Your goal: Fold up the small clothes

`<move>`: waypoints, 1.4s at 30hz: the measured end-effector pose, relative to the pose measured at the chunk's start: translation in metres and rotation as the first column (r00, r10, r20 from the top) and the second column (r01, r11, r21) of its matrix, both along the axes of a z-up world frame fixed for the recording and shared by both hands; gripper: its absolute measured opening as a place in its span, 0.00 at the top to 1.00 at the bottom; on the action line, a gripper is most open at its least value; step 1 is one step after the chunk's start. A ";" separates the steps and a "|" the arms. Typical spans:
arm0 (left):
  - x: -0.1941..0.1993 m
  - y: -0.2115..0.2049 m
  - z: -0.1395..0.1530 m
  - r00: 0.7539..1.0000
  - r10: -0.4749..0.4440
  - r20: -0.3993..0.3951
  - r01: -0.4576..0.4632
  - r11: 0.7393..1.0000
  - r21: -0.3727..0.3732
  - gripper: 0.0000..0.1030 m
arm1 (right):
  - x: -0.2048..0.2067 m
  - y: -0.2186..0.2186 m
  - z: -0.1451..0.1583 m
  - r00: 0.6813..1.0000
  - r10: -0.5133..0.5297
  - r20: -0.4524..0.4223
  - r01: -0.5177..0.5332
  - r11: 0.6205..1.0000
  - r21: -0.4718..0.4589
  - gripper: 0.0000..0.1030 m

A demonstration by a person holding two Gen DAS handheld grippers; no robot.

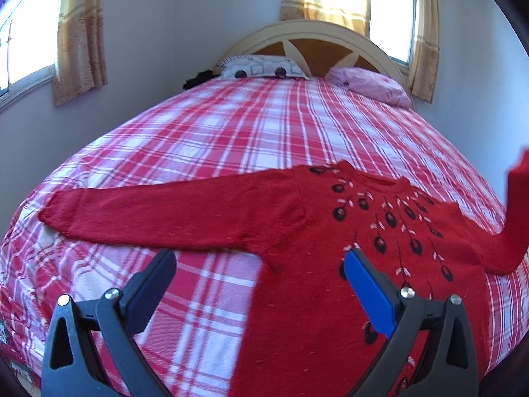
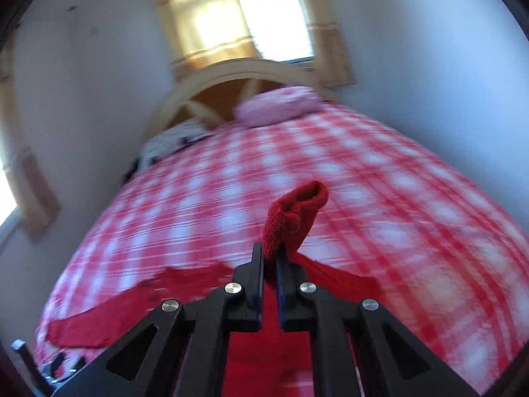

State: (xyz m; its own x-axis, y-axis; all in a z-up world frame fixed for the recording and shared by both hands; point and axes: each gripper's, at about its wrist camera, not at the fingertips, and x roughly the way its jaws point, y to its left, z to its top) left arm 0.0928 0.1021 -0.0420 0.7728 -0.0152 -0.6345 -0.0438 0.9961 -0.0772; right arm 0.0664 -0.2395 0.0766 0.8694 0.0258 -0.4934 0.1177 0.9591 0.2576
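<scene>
Left wrist view: a red knitted sweater (image 1: 330,231) with dark embroidered flowers around the neckline lies face up on a bed (image 1: 215,139) covered in a red and white plaid sheet. Its body is spread flat. The sleeve on the picture's left (image 1: 148,215) stretches straight out across the sheet, unfolded. The sleeve on the picture's right (image 1: 515,218) rises off the bed toward the frame's edge, lifted by something out of view here. The left tool (image 1: 259,264) hovers over the sweater's lower edge with its jaws wide apart and nothing between them. 2 pillows rest by the headboard, well apart from the sweater.

Right wrist view: the picture is blurred. The right tool (image 2: 270,258) is pinched narrow on the cuff of a red sleeve (image 2: 294,211), which bunches up above the jaws while the rest of the sleeve trails down to the bed. The sweater's body and the other sleeve show as red smears below.

Judging from both views, the folding has barely begun: 1 sleeve is gripped and raised, probably to be laid across the chest. The other sleeve, and every fold of the body, appear yet to be done.
</scene>
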 end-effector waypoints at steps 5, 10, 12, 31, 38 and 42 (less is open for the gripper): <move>-0.005 0.032 -0.001 0.998 0.064 0.009 -0.064 0.998 -0.009 0.00 | 0.052 0.133 -0.046 0.978 0.204 -0.038 -0.204 0.979 -0.001 0.95; -0.005 0.060 -0.007 0.993 0.119 -0.004 -0.119 0.993 -0.009 0.00 | 0.087 0.224 -0.124 0.946 0.293 -0.136 -0.298 0.955 -0.010 0.95; -0.004 0.068 -0.008 0.990 0.141 0.001 -0.141 0.990 0.002 0.00 | 0.090 0.242 -0.150 0.933 0.315 -0.174 -0.322 0.946 -0.014 0.95; 0.008 0.077 -0.027 0.986 0.158 -0.048 -0.157 0.987 0.022 0.00 | 0.069 0.159 -0.162 0.887 0.442 -0.137 -0.385 0.869 0.311 0.35; 0.033 0.051 -0.010 0.998 0.066 -0.018 -0.065 0.997 0.029 0.00 | 0.043 0.040 -0.146 0.979 0.119 -0.168 -0.106 0.991 0.087 0.40; 0.069 0.019 -0.001 0.998 -0.063 0.008 0.063 0.998 0.030 0.00 | 0.037 0.007 -0.158 0.979 0.049 -0.196 -0.044 0.999 0.028 0.61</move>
State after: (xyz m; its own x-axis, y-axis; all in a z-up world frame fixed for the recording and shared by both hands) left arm 0.1614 0.1212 -0.0429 0.7765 -0.0454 -0.6285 0.0200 0.9987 -0.0474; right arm 0.1033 -0.2328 -0.0817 0.7533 0.0771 -0.6532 0.1238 0.9587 0.2560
